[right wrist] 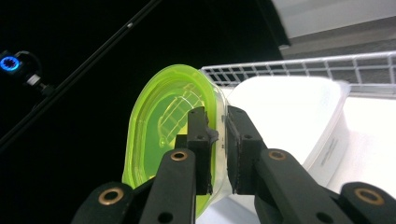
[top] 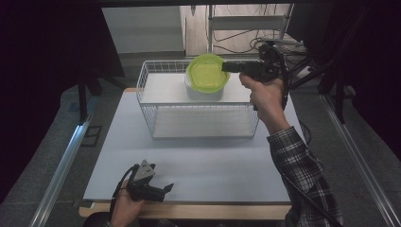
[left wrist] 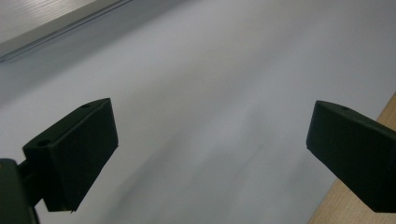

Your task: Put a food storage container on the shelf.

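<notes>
Green-lidded container [top: 207, 75] clamped by rim in right hand-held gripper [top: 230, 66], above wire basket [top: 198, 120].

White surface [top: 198, 163]: the near half between the wire basket [top: 156, 124] and the front edge lies bare, with room on all sides of the left tool [top: 166, 188]. The basket blocks the far middle; its 4 wire walls bar level entry, its top is open. The lidded container [top: 206, 78], held above its right rear part, narrows that opening.
</notes>
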`<move>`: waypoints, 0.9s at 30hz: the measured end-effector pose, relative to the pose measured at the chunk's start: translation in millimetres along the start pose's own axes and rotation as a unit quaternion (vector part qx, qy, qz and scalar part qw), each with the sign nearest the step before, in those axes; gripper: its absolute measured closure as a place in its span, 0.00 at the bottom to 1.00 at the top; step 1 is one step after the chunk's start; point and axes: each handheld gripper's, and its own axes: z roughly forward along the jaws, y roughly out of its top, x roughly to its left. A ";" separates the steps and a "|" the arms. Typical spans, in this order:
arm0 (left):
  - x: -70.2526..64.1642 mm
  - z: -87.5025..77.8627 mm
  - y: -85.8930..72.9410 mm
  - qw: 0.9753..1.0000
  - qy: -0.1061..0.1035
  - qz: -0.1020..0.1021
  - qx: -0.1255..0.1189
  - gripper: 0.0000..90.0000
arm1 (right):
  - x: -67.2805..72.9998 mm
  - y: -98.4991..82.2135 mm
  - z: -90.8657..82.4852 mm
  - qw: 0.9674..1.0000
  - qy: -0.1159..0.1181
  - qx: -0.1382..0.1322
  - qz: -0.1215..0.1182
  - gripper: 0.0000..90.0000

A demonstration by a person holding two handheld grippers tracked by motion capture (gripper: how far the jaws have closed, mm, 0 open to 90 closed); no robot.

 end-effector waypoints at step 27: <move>-0.7 0.6 -0.2 1.000 -0.005 0.000 0.001 0.02 | -7.9 19.6 37.6 0.997 -0.075 -0.026 0.023 0.89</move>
